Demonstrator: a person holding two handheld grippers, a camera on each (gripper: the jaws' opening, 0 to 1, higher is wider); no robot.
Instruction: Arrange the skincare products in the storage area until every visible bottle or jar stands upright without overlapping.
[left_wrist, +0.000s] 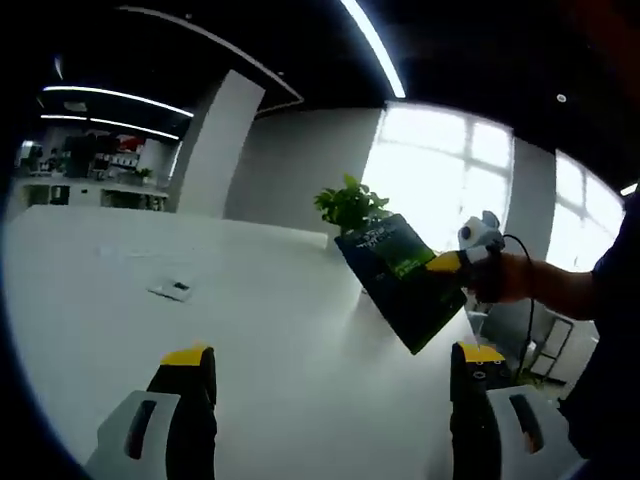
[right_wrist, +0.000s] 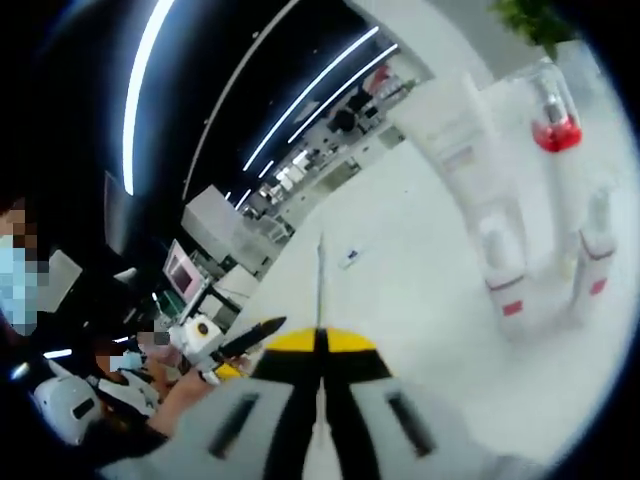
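A hand holds my right gripper (left_wrist: 437, 265) at the right of the left gripper view, shut on the edge of a flat dark green packet (left_wrist: 398, 283) above the white table (left_wrist: 260, 330). In the right gripper view the shut yellow tips of that right gripper (right_wrist: 320, 341) pinch the packet (right_wrist: 320, 285), seen edge-on as a thin line. Upright at the right stand a clear bottle with red inside (right_wrist: 553, 125), a white pump bottle (right_wrist: 500, 275) and a slim tube (right_wrist: 592, 262). My left gripper (left_wrist: 334, 356) is open and holds nothing.
A tall white box (right_wrist: 452, 130) stands behind the bottles. A small flat object (left_wrist: 172, 290) lies on the table to the left. A green plant (left_wrist: 350, 204) sits at the far edge. The left gripper (right_wrist: 243, 350), in a hand, enters from the left.
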